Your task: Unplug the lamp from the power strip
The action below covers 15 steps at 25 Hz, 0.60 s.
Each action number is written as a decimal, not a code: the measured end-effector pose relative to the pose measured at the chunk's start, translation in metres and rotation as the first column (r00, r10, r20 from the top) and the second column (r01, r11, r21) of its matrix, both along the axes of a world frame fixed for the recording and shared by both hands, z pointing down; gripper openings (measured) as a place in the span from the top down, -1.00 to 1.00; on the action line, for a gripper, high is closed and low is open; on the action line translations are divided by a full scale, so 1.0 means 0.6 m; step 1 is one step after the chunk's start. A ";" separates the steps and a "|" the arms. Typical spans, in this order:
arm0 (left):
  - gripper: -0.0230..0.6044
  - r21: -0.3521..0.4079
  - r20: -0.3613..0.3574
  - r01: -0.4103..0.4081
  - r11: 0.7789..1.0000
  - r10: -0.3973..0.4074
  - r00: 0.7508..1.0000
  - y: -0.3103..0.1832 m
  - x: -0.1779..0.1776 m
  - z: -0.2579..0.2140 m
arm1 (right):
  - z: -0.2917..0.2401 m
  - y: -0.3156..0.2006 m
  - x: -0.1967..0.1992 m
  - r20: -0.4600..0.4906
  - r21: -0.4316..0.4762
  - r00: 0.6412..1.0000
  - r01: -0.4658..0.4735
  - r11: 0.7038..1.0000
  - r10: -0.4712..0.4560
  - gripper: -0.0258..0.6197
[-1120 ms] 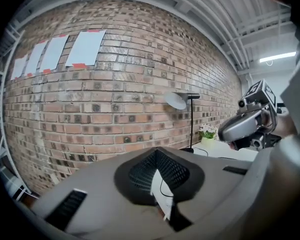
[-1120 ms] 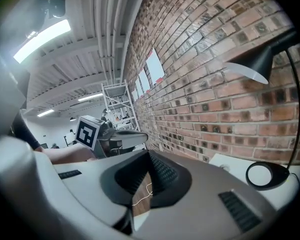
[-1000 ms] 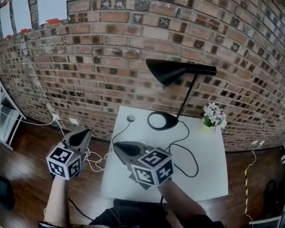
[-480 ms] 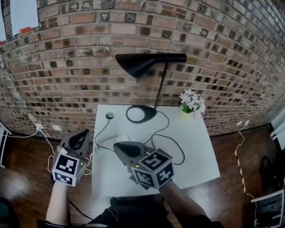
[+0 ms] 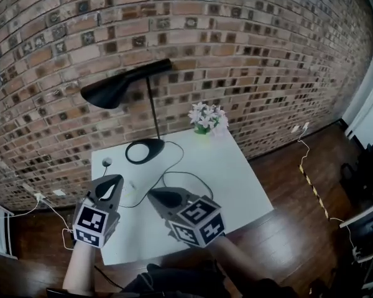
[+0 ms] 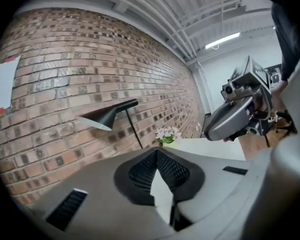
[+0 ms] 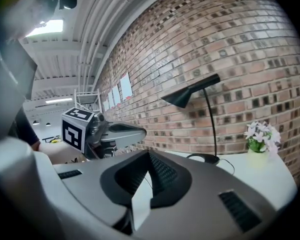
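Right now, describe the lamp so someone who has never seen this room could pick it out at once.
Against the brick wall stands a white table. At its back edge, left of the small pot of pale flowers, is the lamp. It is the only tall black thing there, a thin stem rising from a round base to a cone shade.

The bench (image 5: 236,191) has its 12 o'clock edge toward the brick wall (image 5: 248,54). On it, the lamp base (image 5: 143,151) sits at 11 o'clock with the shade (image 5: 104,94) reaching left above it, and the potted flowers (image 5: 205,118) stand at 1 o'clock, right of the base. The cord (image 5: 188,177) loops over the bench's middle in front of the base, with the left gripper (image 5: 114,180) over the 8 o'clock edge and the right gripper (image 5: 151,194) just right of it, near 7 o'clock.
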<state>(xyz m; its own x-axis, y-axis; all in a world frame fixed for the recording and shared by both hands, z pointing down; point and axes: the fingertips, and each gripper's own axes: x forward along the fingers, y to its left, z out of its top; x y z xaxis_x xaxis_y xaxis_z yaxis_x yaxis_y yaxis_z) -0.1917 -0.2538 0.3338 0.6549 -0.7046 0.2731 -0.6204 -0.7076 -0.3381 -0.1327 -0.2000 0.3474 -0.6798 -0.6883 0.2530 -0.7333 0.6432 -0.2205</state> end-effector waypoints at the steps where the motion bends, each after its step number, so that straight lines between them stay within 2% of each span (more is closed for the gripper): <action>1: 0.95 -0.003 0.003 -0.017 1.000 0.017 1.000 0.004 0.027 0.001 | 0.002 0.005 0.026 0.006 -0.005 1.000 -0.016 1.000 0.016 0.91; 7: 0.95 -0.040 -0.032 -0.024 0.999 0.023 0.999 0.019 0.136 -0.001 | 0.015 0.029 0.142 0.014 -0.024 0.998 -0.055 0.998 0.055 0.91; 11: 0.95 0.005 -0.036 -0.049 0.999 0.049 0.998 0.034 0.199 -0.011 | 0.018 0.039 0.204 0.047 -0.018 0.995 -0.090 0.996 0.090 0.91; 15: 0.95 0.068 0.021 -0.085 0.994 0.083 0.996 0.062 0.264 -0.009 | 0.027 0.057 0.250 0.079 -0.009 0.991 -0.105 0.994 0.105 0.91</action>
<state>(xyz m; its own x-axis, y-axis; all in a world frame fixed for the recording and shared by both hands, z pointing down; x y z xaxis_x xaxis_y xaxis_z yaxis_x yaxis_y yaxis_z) -0.0331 -0.2165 0.3284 0.7081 -0.6649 0.2378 -0.5531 -0.7316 -0.3985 0.0175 -0.1659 0.3637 -0.6219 -0.7557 0.2052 -0.7768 0.5622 -0.2837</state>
